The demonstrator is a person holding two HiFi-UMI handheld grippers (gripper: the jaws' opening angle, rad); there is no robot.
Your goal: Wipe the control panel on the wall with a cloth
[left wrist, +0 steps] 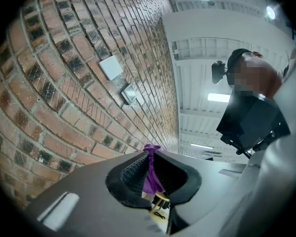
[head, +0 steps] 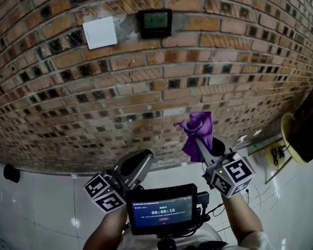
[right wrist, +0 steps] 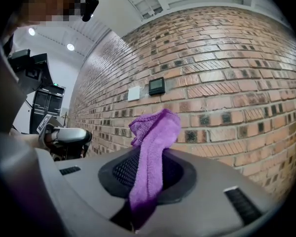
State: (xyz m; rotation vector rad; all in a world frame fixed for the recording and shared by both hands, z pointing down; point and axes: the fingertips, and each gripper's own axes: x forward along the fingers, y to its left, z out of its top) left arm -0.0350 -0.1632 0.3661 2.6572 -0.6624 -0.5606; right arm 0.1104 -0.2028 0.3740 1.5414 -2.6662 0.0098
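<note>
The dark control panel [head: 154, 23] is set high on the brick wall, with a white switch plate [head: 99, 32] to its left. Both are far above the grippers. My right gripper [head: 202, 141] is shut on a purple cloth [head: 198, 130], whose free end sticks up past the jaw tips. In the right gripper view the cloth [right wrist: 153, 157] drapes between the jaws, with the panel [right wrist: 157, 86] beyond it. My left gripper [head: 140, 163] hangs lower left, shut, holding nothing. Past its jaws in the left gripper view I see that cloth [left wrist: 151, 174], the plate [left wrist: 110, 67] and the panel [left wrist: 129, 94].
A small screen [head: 161, 207] on a rig sits between the grippers at the bottom. A yellow round object [head: 289, 137] and a dark board [head: 310, 124] stand at the right by the wall. White tiled floor [head: 47, 202] lies below; a black object [head: 11, 173] sits at the left.
</note>
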